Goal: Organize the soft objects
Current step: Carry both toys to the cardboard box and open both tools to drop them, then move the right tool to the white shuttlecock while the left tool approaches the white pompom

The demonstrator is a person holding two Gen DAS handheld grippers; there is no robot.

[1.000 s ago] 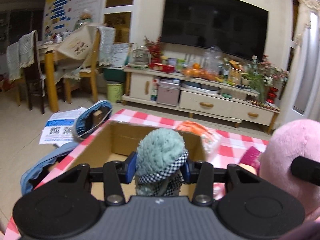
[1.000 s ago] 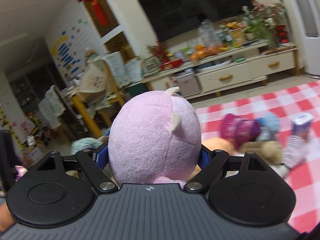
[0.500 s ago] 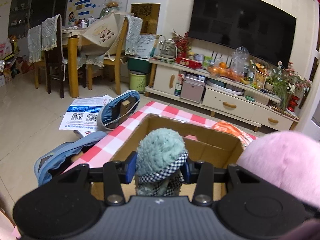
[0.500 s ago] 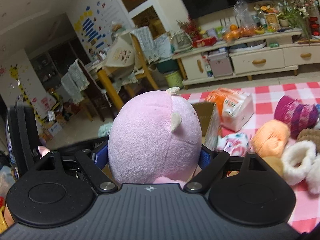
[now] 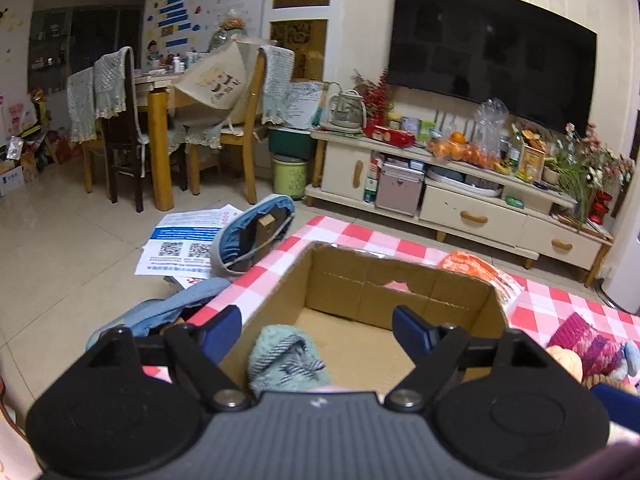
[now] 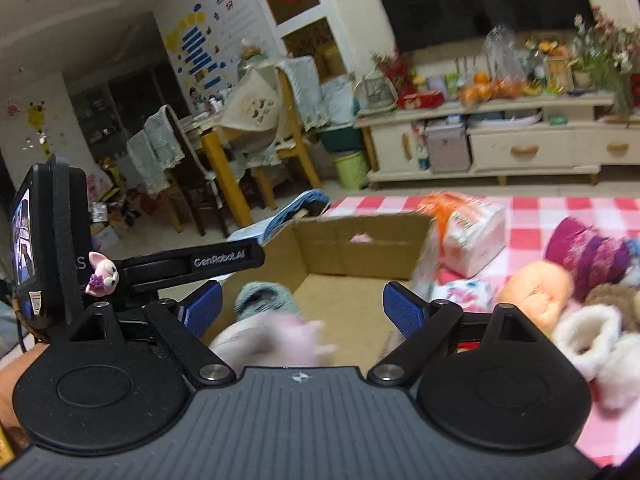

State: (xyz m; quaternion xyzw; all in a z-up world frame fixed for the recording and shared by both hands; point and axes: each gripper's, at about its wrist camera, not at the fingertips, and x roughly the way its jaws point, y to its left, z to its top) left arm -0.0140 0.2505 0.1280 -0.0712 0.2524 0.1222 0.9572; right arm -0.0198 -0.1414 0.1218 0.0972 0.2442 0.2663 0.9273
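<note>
Both toys dropped into box (image 5: 400, 280), grippers gaping above.

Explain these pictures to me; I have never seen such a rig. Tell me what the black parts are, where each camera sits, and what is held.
No robot: a person carries a two-finger gripper in each hand, with a camera on each looking along its fingers. The black shapes below are the grippers' own bodies. The left gripper has just been opening; its jaws stand apart and the teal knitted toy lies in the cardboard box. The right gripper is open too, with the blurred pink plush below it at the box. More soft toys wait on the checked tablecloth.
</note>
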